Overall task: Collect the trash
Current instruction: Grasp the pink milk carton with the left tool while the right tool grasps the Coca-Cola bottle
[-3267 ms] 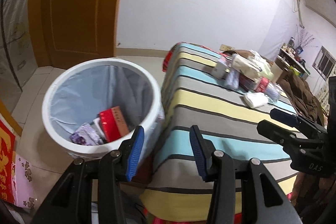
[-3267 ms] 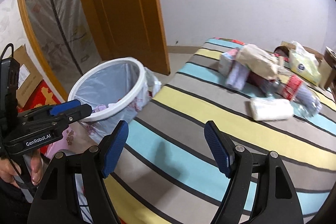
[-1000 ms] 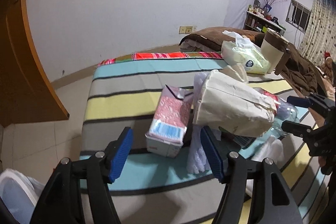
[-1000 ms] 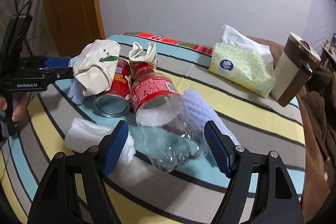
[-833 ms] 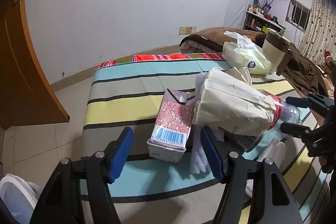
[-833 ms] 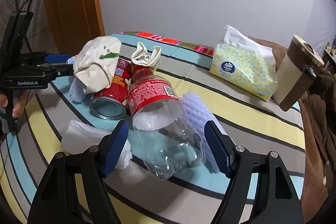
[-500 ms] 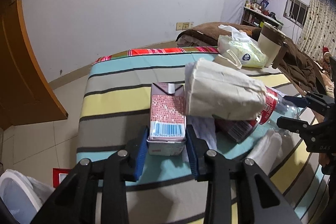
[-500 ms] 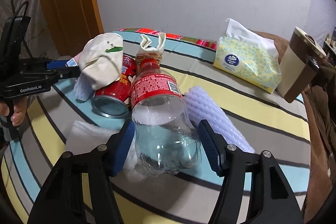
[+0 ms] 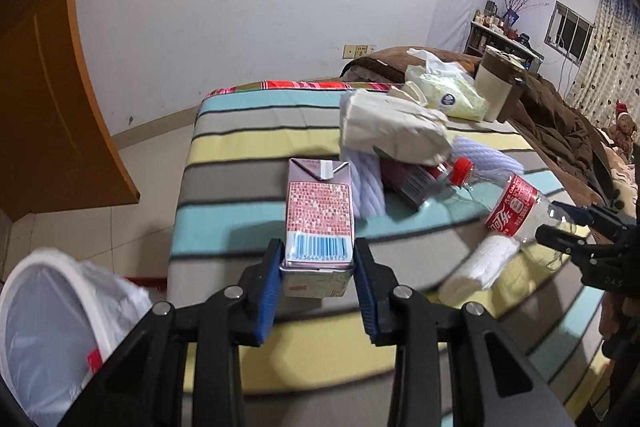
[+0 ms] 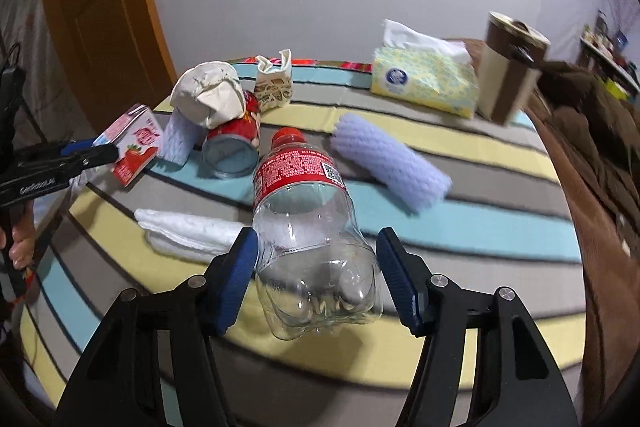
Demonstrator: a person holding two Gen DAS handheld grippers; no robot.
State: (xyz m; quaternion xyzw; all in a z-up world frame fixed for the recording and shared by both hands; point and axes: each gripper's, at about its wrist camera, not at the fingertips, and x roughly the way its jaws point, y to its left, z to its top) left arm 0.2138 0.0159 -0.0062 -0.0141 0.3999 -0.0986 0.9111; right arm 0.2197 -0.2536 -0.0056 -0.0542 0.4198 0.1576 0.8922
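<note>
My left gripper [image 9: 318, 293] is shut on a pink milk carton [image 9: 319, 215] and holds it above the striped bed [image 9: 224, 187]. The carton also shows in the right wrist view [image 10: 136, 143], between the left gripper's fingers [image 10: 86, 155]. My right gripper [image 10: 316, 277] is shut on the base of a clear plastic bottle with a red label [image 10: 308, 215], lifted off the bed. The bottle also shows in the left wrist view [image 9: 516, 207]. A white bin with a liner [image 9: 48, 323] stands on the floor at the lower left.
On the bed lie a folded white tissue [image 10: 188, 235], a red can [image 10: 236, 139], a crumpled beige bag [image 10: 208, 95], a purple foam roll [image 10: 392, 163], a small printed wrapper [image 10: 274, 83], a yellow tissue pack [image 10: 424, 79] and a brown cup [image 10: 508, 67]. An orange door [image 9: 44, 67] is at the left.
Both grippers closed: the left on the milk carton, the right on the bottle. Both items are now lifted off the bed, and the bin has come into the left view.
</note>
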